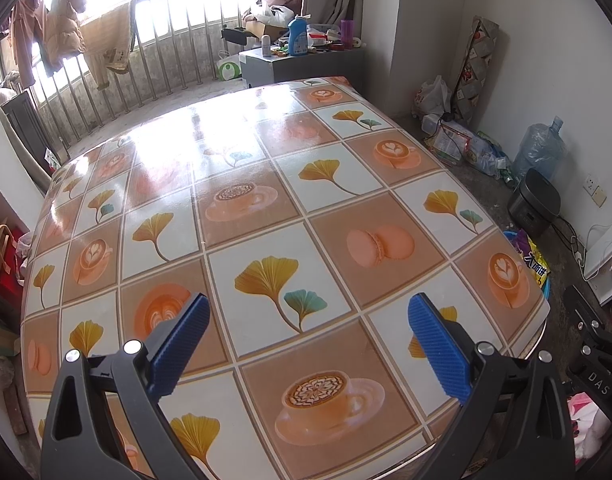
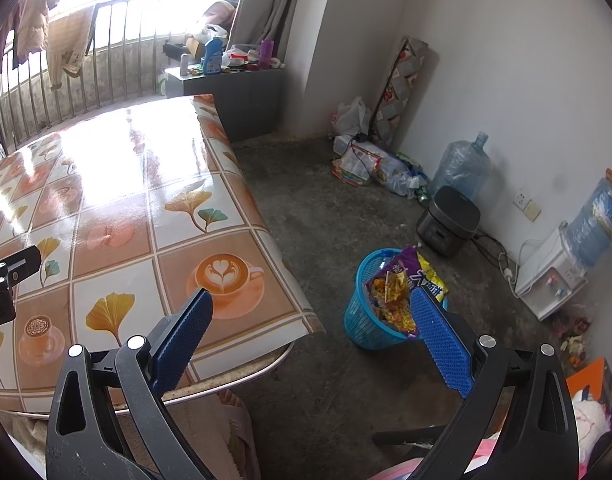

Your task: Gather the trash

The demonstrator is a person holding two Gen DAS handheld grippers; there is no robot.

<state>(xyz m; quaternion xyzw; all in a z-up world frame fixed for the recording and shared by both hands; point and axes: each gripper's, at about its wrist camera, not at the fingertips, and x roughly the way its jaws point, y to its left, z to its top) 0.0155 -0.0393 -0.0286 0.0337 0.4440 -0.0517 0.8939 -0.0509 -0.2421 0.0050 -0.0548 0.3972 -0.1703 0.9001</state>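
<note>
- Blue trash basket (image 2: 366, 320) stands on the concrete floor (image 2: 326, 208), just off the table's right edge; near its front-right corner.
- Inside: crumpled snack wrappers (image 2: 398, 292), purple and yellow, heaped above the rim.
- Right gripper (image 2: 312, 308) is spread wide and holds nothing; one finger over the table's corner, the other in front of the basket.
- Left gripper (image 1: 308, 314) gapes wide over the table (image 1: 266, 200), holding nothing.
- Dark rice cooker (image 2: 448, 218) sits beyond the basket, near the wall.
</note>
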